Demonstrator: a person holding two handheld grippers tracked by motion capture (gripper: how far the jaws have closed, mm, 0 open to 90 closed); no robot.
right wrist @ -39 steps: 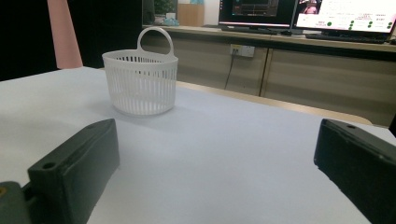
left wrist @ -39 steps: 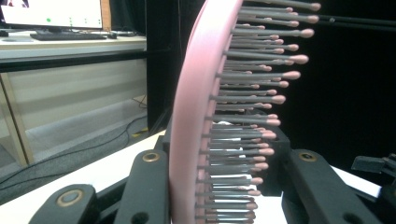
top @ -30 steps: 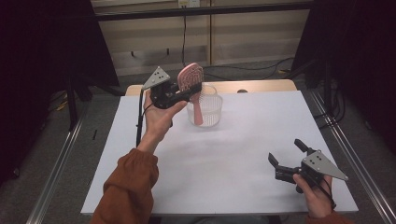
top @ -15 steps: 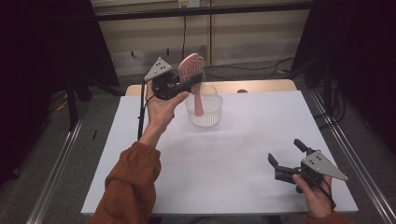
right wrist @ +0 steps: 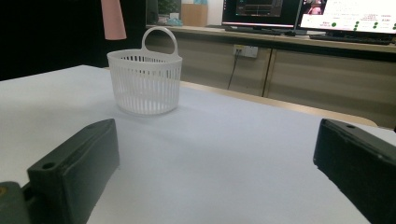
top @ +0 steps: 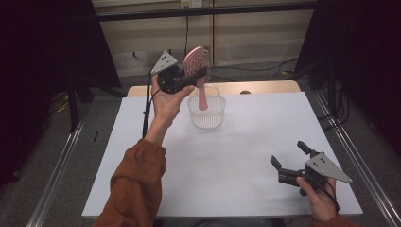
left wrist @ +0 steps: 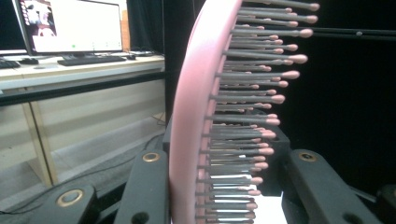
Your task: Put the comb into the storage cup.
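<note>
A pink hairbrush (top: 197,66) hangs handle-down above a small white slotted basket (top: 206,111) at the back middle of the table. My left gripper (top: 201,74) is shut on the brush head, held up in the raised left hand. Seen from the left gripper view, the brush (left wrist: 196,116) stands between the jaws with its bristles pointing right. My right gripper (top: 289,157) rests open near the table's front right corner, with nothing between its fingers. In the right gripper view the basket (right wrist: 145,84) stands ahead, and the brush's handle tip (right wrist: 113,19) hangs over its left side.
The white table (top: 246,156) has bare room between the basket and the right gripper. A wooden strip runs along its far edge. Metal rails flank the table on both sides. Desks with monitors (right wrist: 345,16) stand beyond.
My left hand has lifted the brush slightly up and to the right, so its handle now hangs over the basket. The right gripper has stayed still.
</note>
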